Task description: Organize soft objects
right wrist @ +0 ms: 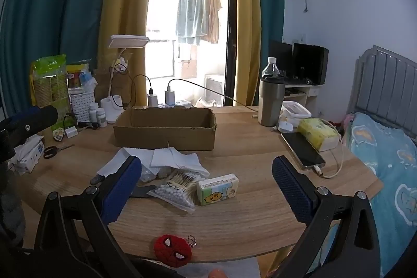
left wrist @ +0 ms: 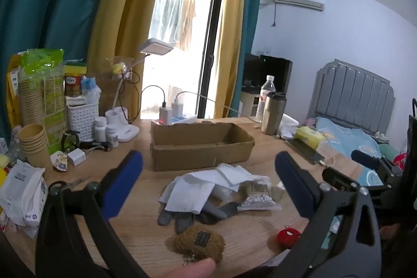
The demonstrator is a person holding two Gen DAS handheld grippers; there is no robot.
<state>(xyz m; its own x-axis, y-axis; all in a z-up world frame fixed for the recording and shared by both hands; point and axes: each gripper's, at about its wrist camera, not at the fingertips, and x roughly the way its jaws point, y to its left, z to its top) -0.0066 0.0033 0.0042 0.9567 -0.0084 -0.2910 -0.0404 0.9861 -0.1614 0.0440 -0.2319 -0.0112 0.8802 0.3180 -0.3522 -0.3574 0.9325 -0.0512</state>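
Left hand-held gripper (left wrist: 208, 173) open, nothing between its jaws, above the worktop (left wrist: 135, 220). Right hand-held gripper (right wrist: 207, 173) likewise open and empty. Soft items lie loose on the worktop in front of the empty box (left wrist: 200, 145): white cloths (left wrist: 208, 181), grey gloves (left wrist: 182, 216), swab bag (right wrist: 173, 189), tissue pack (right wrist: 217, 189). Brown plush (left wrist: 199, 244) and red plush (right wrist: 173, 249) sit at the near edge.

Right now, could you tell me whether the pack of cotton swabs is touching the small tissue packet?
Touching. The right wrist view shows the cotton swabs lying against the tissue packet, the bag's edge meeting the packet's left side with no bare table between them.
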